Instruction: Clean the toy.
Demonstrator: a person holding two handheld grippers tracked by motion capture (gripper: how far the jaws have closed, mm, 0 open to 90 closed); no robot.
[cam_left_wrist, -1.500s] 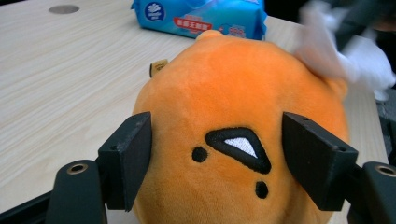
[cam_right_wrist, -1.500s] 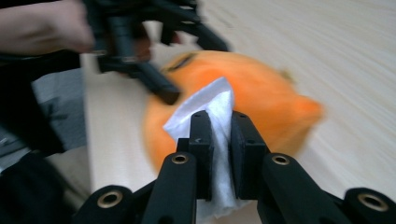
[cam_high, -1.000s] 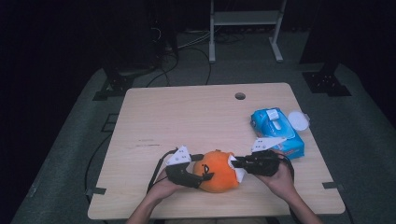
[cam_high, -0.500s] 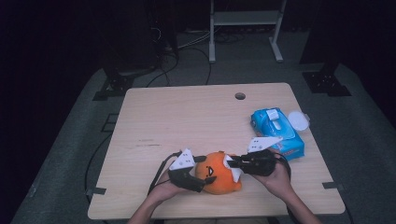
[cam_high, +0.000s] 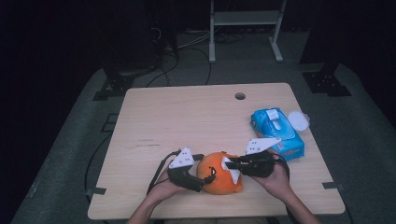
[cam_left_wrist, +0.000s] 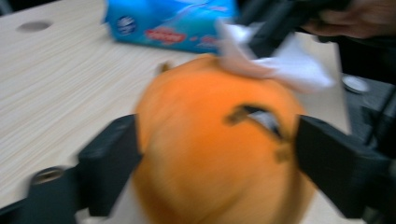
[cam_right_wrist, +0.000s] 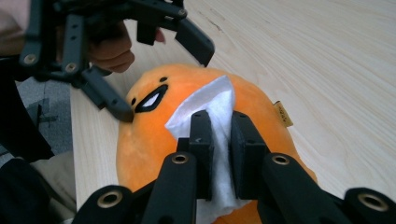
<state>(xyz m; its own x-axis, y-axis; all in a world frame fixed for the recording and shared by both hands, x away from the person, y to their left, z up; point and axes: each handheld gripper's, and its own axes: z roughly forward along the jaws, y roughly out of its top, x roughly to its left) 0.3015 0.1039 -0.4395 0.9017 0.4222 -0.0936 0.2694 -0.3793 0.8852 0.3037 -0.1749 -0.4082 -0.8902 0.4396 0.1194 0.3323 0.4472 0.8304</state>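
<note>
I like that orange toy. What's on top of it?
A white wipe lies on the toy, pinched by the right gripper. The toy's top under the wipe is hidden.

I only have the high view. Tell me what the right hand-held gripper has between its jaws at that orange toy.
Observer: In its own view, the right hand-held gripper pinches a white wipe between nearly closed jaws, and the wipe lies on top of the orange plush toy.
Operator: Now report the left one's grip.
Observer: The left hand-held gripper has a jaw on either side of the toy. Its jaws have just been opening, and in the right gripper view the upper jaw stands clear of the plush.
Operator: Give me the toy's facing.
Observer: Its black-outlined eye is on the left hand-held gripper's side, and a small tan tag is on the opposite side.
</note>
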